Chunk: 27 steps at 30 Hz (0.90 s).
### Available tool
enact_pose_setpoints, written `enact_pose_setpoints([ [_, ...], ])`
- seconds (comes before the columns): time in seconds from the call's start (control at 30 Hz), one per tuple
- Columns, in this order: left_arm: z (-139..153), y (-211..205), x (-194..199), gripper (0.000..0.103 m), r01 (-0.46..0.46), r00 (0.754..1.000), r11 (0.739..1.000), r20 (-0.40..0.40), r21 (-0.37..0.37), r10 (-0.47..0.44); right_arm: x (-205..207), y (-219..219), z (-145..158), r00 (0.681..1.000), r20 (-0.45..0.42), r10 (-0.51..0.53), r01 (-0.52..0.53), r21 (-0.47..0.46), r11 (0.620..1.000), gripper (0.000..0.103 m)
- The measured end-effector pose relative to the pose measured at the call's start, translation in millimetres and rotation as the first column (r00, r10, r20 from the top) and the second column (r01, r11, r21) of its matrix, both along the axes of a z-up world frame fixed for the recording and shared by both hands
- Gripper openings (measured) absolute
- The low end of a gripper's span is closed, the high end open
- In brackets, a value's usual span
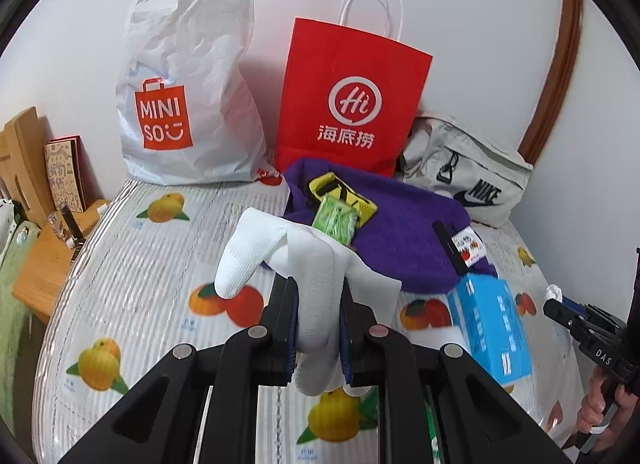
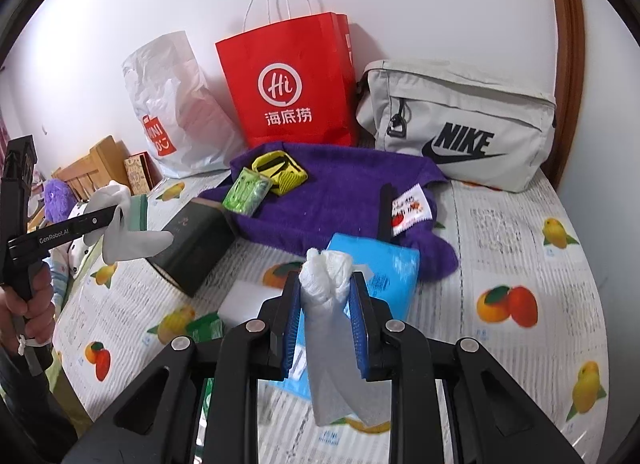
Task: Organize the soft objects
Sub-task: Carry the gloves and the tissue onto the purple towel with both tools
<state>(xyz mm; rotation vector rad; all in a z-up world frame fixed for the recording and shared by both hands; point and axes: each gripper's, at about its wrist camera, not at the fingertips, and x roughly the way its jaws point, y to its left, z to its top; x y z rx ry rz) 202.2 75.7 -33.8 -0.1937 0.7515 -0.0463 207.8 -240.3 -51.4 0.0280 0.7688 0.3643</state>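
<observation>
Left tool [image 1: 318, 328] clamping white sock [image 1: 316, 276], right tool [image 2: 326, 324] clamping second sock [image 2: 332, 324]

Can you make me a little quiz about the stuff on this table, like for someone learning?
1. True or false: both grippers hold something white.
2. Which bag stands between the white bag and the grey bag? A. blue B. red C. green
3. What do the green packet and yellow item lie on?

Key:
1. True: left gripper and right gripper each pinch a white sock.
2. B, the red bag.
3. The purple towel.
</observation>
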Motion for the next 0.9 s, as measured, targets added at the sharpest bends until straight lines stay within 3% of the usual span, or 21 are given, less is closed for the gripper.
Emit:
enact_pose_setpoints([
  [0.43, -2.5, 1.6, 42.9, 0.016, -0.049, 0.998, 0.993, 0.025, -0.103, 0.052, 61.9, -1.6, 8.5, 1.000, 0.013, 0.009, -0.009, 0.008, 1.000, 0.024],
  [0.9, -17.0, -7.1, 99.2, 0.016, -0.023, 1.000, 0.991, -0.004, -0.134, 0.022, 142.0, 8.7, -17.6, 0.999, -0.032, 0.007, -0.008, -0.012, 1.000, 0.024],
])
